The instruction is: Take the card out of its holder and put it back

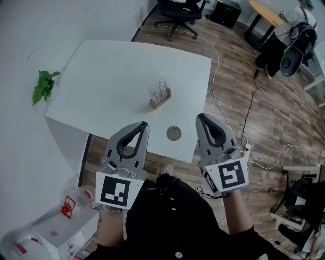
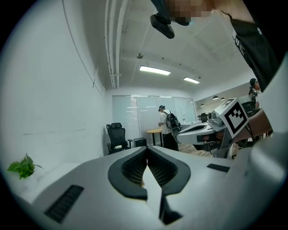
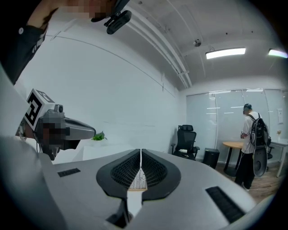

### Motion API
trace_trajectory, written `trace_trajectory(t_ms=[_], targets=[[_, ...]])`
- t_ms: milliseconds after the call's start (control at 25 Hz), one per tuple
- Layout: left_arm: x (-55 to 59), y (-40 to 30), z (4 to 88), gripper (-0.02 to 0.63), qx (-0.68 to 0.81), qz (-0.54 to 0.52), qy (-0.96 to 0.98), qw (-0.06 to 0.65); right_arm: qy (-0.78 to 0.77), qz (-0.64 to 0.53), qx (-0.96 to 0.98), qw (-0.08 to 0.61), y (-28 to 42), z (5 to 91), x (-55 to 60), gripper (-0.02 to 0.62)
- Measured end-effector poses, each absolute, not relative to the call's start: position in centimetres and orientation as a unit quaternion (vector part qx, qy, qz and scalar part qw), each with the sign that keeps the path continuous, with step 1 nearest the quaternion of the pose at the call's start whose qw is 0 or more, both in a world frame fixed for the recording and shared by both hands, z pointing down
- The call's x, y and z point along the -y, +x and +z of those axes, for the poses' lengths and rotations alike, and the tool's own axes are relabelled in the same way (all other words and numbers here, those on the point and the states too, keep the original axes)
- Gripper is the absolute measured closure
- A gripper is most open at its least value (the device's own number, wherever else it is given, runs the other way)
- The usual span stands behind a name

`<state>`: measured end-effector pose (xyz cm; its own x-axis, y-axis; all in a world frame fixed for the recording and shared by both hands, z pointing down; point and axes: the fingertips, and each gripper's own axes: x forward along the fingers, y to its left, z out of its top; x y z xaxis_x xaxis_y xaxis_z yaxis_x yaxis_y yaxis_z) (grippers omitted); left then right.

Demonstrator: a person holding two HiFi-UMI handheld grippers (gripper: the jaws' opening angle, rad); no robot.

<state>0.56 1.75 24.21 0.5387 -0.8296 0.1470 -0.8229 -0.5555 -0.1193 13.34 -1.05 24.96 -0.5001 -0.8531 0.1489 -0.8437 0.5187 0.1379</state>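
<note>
**Both hand-held grippers clenched and empty; card standing in its holder on the bench**

From the head view I see the white bench [image 1: 101, 76] below me. The card [image 1: 158, 90] stands upright in its wooden holder [image 1: 161, 100], on the right half of the bench top. Nothing is touching it. A round metal disc [image 1: 173, 133] is set into the bench closer to me, near the front edge and apart from the holder.

The left hand-held gripper [image 1: 143, 124] points forward with its tip over the near edge of the bench, to the left of the disc. In the left gripper view its jaws meet at the front with nothing between the pads. The right hand-held gripper [image 1: 199, 117] is level with it on the other side of the disc, its tip about at the right edge of the bench. Its jaws are pressed together too and grasp nothing. In the right gripper view the card and holder show through the opening behind the closed tips, farther off on the bench. Both tips are well apart from the holder, which stands ahead of them and roughly between them.

A small green plant [image 1: 44, 86] shows off the left edge of the bench, against the white wall. A black office chair [image 1: 177, 12] stands beyond the far end on the wooden floor [image 1: 284, 117], where cables [image 1: 251, 109] trail to my right. In the left gripper view a person [image 2: 166, 123] with a backpack stands at the far end of the room.
</note>
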Motion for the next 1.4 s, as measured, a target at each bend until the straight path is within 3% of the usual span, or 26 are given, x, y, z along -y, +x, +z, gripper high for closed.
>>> trace_trajectory(t_ms=[1400], targets=[[9.0, -1.6, 31.4, 0.591, -0.455, -0.132, -0.879, -0.046, 0.449, 0.017, 0.878, 0.165, 10.2, 32.8, 13.3, 0.549]])
